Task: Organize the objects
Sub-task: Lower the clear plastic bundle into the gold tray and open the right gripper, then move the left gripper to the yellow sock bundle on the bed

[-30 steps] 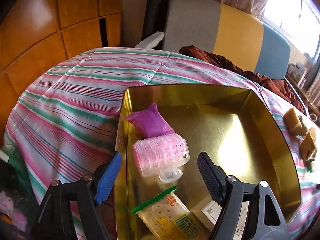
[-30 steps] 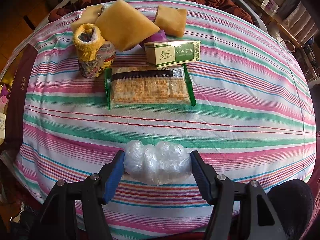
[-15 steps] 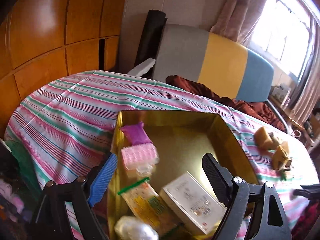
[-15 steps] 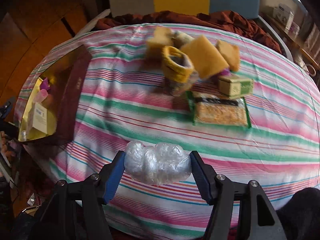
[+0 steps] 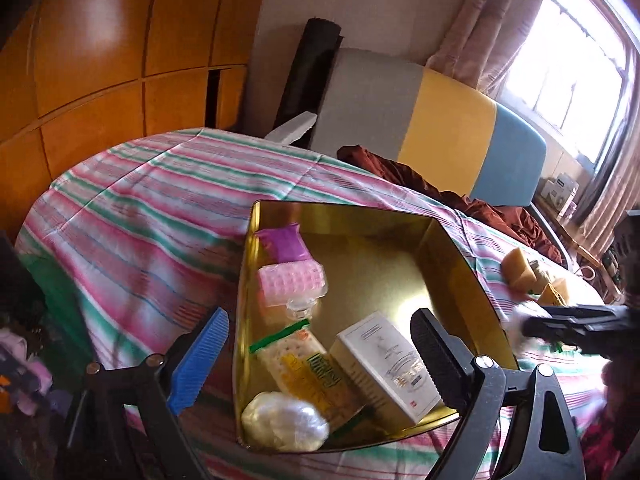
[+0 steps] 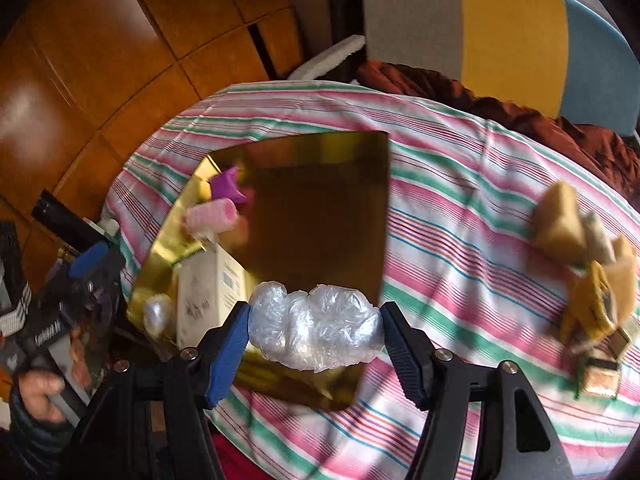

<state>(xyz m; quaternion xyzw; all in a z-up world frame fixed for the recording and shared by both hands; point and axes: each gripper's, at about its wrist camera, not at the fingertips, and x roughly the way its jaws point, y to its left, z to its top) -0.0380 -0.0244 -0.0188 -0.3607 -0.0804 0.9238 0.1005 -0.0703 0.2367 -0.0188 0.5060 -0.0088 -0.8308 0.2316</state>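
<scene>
- The right tool (image 6: 314, 340) has swung away from the loose pile and now hangs over the near edge of the gold tin (image 6: 320, 168), clenched on a crumpled clear plastic wad (image 6: 316, 330); a second ago it hovered over bare striped cloth with the same wad.
- The left tool (image 5: 316, 364) is pulling back from the tin with its jaws opening and nothing between them; a matching wad (image 5: 284, 426), out of view a second ago, lies in the tin's near corner.
- My reading: one wad is stowed and the second is about to follow it.
- Count inside the tin, in the left wrist view: one purple packet (image 5: 284, 244), one pink roller (image 5: 292, 282), one cracker pack (image 5: 296, 364), one white box (image 5: 386, 364), one wad.
- Toward the right edge of the tabletop (image 6: 460, 184), a blurred cluster (image 6: 588, 268) of yellow-tan things is left to sort; I cannot count them.
</scene>
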